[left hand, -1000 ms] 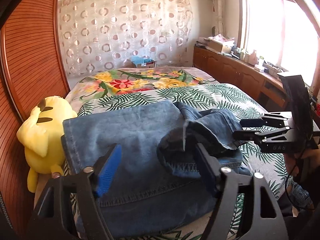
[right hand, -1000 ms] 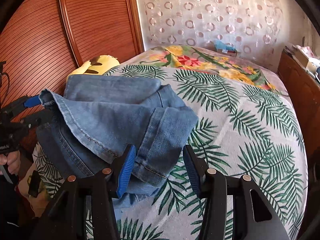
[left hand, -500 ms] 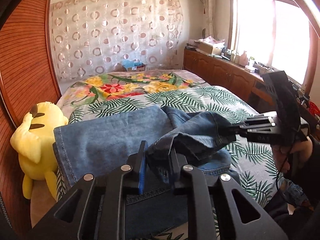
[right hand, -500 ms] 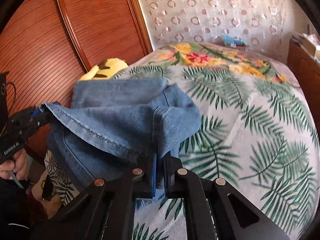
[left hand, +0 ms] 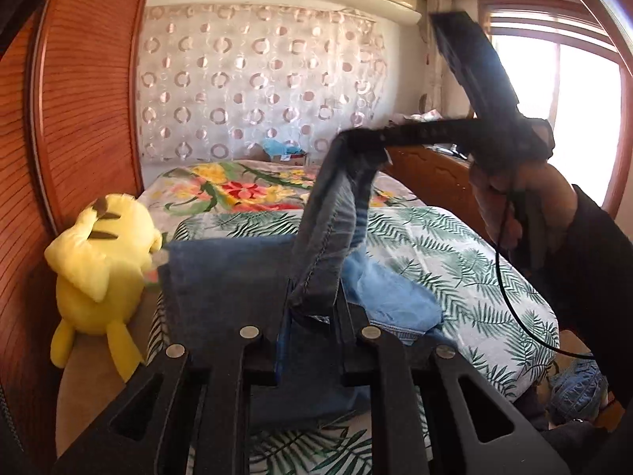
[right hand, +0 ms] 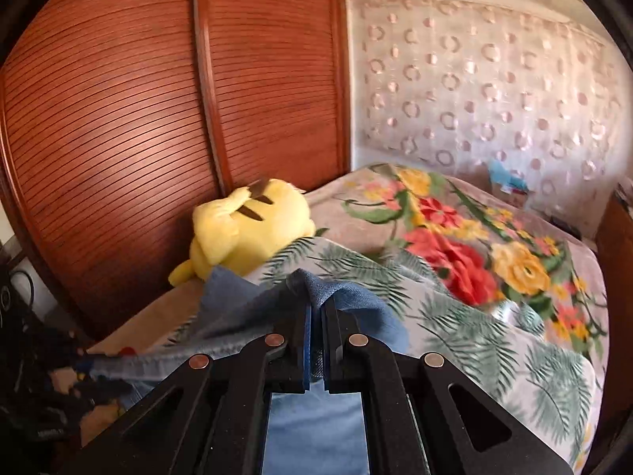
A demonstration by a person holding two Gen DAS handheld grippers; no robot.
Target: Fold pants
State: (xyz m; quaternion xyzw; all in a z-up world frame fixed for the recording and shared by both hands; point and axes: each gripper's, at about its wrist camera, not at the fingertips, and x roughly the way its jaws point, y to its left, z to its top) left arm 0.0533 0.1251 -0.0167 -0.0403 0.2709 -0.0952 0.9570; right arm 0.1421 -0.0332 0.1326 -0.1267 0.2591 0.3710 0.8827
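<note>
Blue denim pants [left hand: 221, 277] lie on the bed, one leg end lifted off them. In the left wrist view my left gripper [left hand: 312, 312] is shut on a corner of that raised hem. From there the denim strip runs up to my right gripper [left hand: 362, 136], held high by a hand in a dark sleeve and shut on the other corner. The right wrist view shows the right gripper [right hand: 315, 316] with its pads pressed on a fold of the pants [right hand: 352, 297]. Cloth stretches away to the lower left, blurred.
A yellow plush toy [left hand: 99, 269] sits at the bed's left edge against ribbed wooden wardrobe doors [right hand: 138, 118]. The palm-leaf bed cover [left hand: 455, 261] is bare to the right; a floral blanket [right hand: 474, 237] lies beyond. A wooden cabinet [left hand: 427, 166] runs under the window.
Both grippers went from open to shut on the pant leg's hem, then lifted it. The right one rose much higher, pulling the denim taut between them.
</note>
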